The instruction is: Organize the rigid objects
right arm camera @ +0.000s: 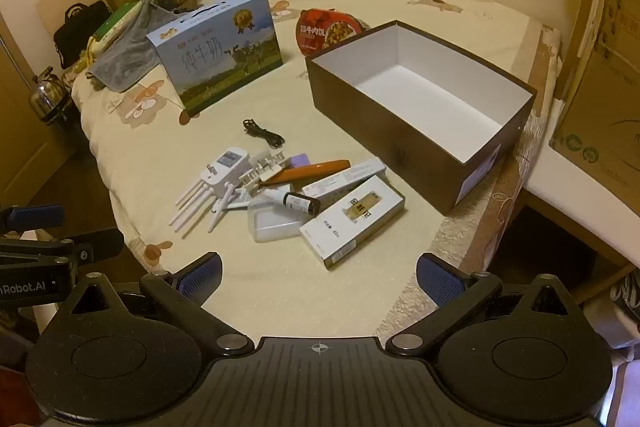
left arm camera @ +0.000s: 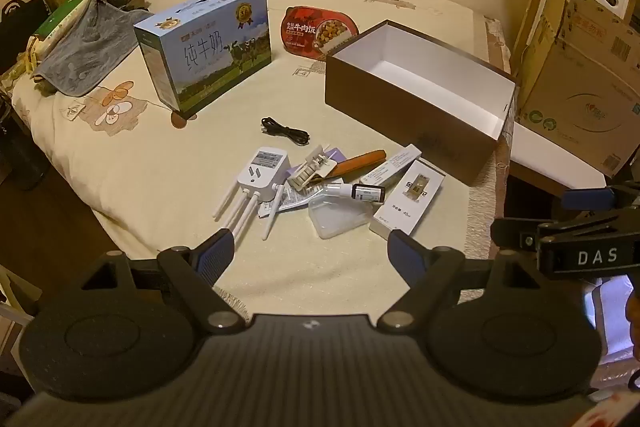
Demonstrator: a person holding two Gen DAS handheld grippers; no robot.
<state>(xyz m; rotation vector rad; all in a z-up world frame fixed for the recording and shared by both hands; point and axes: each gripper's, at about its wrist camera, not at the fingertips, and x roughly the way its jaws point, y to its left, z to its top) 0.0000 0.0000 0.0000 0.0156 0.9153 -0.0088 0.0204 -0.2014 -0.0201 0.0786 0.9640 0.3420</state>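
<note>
the bed [left arm camera: 360,7] takes up most of both views, under a cream cover with cartoon prints. on its right side sits the open brown box [left arm camera: 400,103], white inside and empty. left of it stands a blue milk carton [left arm camera: 208,47], and behind the box lies a red meal tub [left arm camera: 316,31]. a grey cloth [left arm camera: 84,43] is draped over clutter at the left edge, and cardboard cartons [left arm camera: 580,79] lean beside the bed on the right.

the pile to be sorted lies near the front edge, just in front of the box and apart from it: a white router [left arm camera: 260,175] with antennas pointing toward the camera, a long white carton [left arm camera: 408,199] with a gold label, a clear plastic case [left arm camera: 336,215], a slim white carton [left arm camera: 392,165], an orange pen-like tool [left arm camera: 360,161], a white clip [left arm camera: 312,167], and a small dark bottle [left arm camera: 366,193] lying on the case. a black cable [left arm camera: 284,133] lies alone between pile and milk carton.

the left gripper [left arm camera: 310,251] and right gripper [right arm camera: 318,279] both hover short of the pile, jaws spread wide, nothing between them.
</note>
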